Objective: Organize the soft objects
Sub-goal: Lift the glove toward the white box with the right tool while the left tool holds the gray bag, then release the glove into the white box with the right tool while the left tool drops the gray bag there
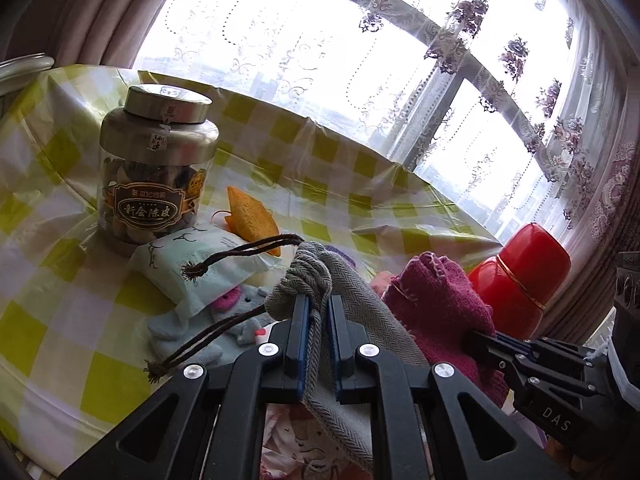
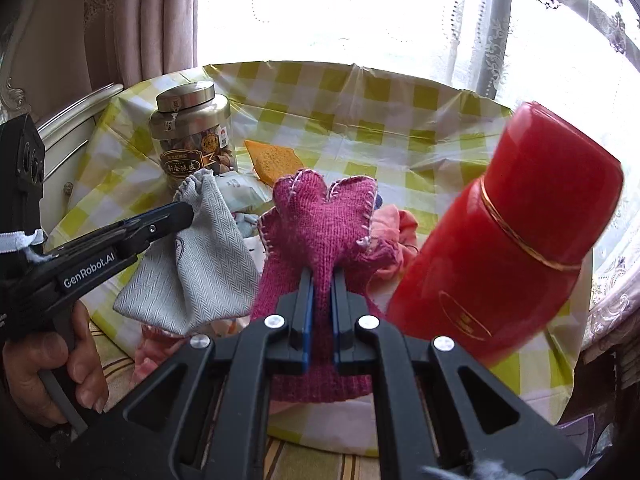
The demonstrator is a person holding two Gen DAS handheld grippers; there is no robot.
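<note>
Our right gripper [image 2: 320, 280] is clamped on the knitted glove [image 2: 320, 216], lifted above the checked tablecloth [image 2: 360, 120]; our left gripper [image 1: 318, 312] pinches the grey drawstring pouch [image 1: 360, 304]. Both look light and floppy, so we judge bunched fabric holds best.

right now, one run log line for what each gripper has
left gripper: shut on grey drawstring pouch | right gripper: shut on magenta knit glove | both lifted off checked tablecloth
</note>
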